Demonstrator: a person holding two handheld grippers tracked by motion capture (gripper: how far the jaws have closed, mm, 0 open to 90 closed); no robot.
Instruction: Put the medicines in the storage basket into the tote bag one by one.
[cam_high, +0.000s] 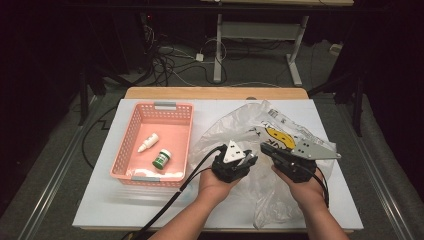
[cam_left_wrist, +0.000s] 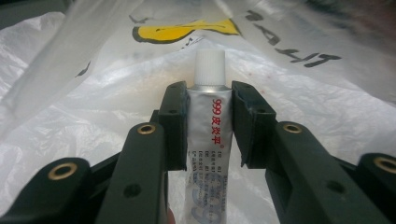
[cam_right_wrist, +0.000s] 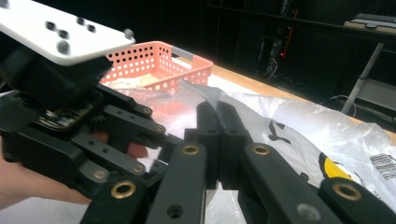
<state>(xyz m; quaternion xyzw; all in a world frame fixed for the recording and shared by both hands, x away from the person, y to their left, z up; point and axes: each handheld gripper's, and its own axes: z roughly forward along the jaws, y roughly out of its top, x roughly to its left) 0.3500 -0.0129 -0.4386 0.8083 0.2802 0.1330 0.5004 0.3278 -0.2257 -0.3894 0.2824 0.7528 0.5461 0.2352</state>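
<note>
My left claw (cam_left_wrist: 208, 100) squeezes an ointment tube (cam_left_wrist: 208, 121) inside the plastic bag (cam_high: 280, 125); right claw (cam_right_wrist: 218, 116) pinches the bag's edge, mid-tabletop.

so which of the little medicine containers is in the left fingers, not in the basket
The silver tube with the white cap and red "999" print, clamped between the left gripper fingers. The white dropper bottle and green jar lie in the pink basket.
</note>
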